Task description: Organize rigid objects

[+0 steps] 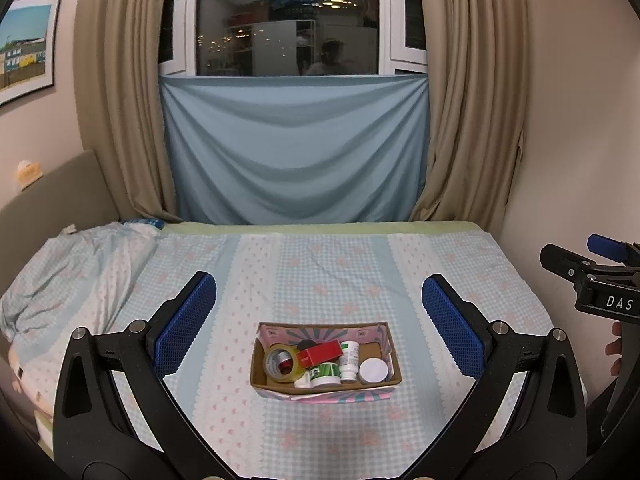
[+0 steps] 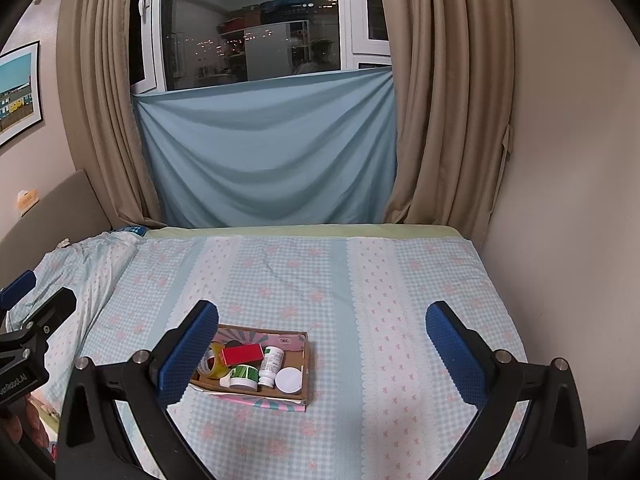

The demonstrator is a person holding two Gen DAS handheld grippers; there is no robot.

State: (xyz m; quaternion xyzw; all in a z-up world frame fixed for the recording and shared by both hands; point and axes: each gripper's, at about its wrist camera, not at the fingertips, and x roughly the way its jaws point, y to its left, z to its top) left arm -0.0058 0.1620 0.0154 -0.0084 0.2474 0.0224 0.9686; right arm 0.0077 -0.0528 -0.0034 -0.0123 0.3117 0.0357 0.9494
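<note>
The left gripper (image 1: 319, 320) hangs above the bed with its two blue, rubber-textured pads spread wide and nothing between them. The right gripper (image 2: 322, 344) is likewise wide apart and empty, its left pad overlapping the near-left corner of the box in the right wrist view.

One shallow cardboard box (image 1: 394, 364) with a pink and teal printed outside sits on the bedspread (image 1: 320, 272), near the bed's front edge and about midway between its sides. Inside it, six rigid things can be counted: one roll of clear yellowish tape (image 1: 280, 362) at the left end, one red rectangular carton (image 1: 320, 351) lying across the middle, one round tub with a green and white label (image 1: 325, 374), one small white bottle (image 1: 349, 360) tilted on its side, one round white lid or jar (image 1: 373, 371) at the right end, and one dark disc (image 1: 306, 345) behind the carton, too hidden to identify.

The bedspread is pale blue gingham cloth with pink flowers and scalloped stripes. One rumpled pillow (image 1: 80, 264) lies at the bed's far-left corner.
</note>
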